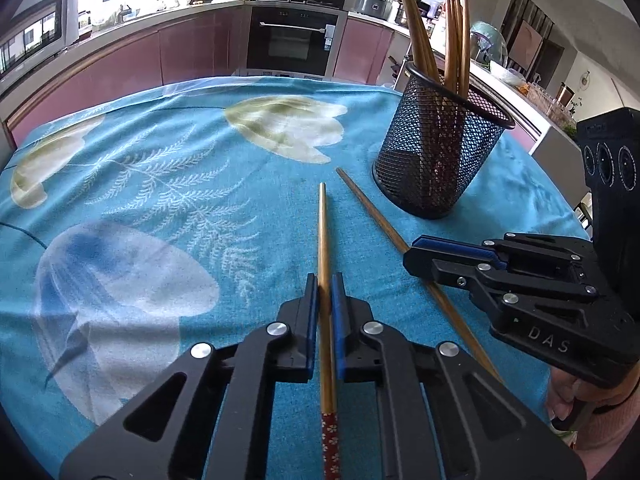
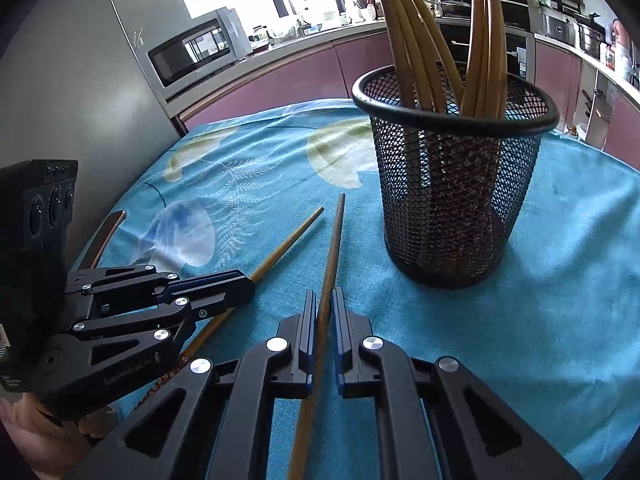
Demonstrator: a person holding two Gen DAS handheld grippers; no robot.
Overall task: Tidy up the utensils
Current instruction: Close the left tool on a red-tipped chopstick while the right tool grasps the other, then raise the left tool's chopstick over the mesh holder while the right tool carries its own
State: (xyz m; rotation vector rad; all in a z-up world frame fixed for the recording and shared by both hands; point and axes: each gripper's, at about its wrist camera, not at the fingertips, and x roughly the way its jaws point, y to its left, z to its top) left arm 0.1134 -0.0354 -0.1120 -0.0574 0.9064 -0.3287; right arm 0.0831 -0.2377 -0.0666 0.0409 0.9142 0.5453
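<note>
Two wooden chopsticks lie on the blue flowered cloth (image 1: 160, 152). My left gripper (image 1: 324, 284) is shut on one chopstick (image 1: 322, 224), which runs straight ahead between its blue pads and has a red patterned end (image 1: 330, 444). My right gripper (image 2: 323, 300) is shut on the other chopstick (image 2: 334, 240). In the left wrist view the right gripper (image 1: 416, 258) sits across that second chopstick (image 1: 372, 208). A black mesh holder (image 1: 436, 148) with several chopsticks standing in it is at the back right, and close ahead in the right wrist view, the holder (image 2: 456, 200).
The cloth-covered table (image 2: 560, 300) ends near pink kitchen cabinets (image 1: 120, 68) and an oven (image 1: 292, 40). A microwave (image 2: 192, 52) sits at the back left beside a grey fridge (image 2: 80, 80). A person's hand (image 1: 568, 396) holds the right gripper's handle.
</note>
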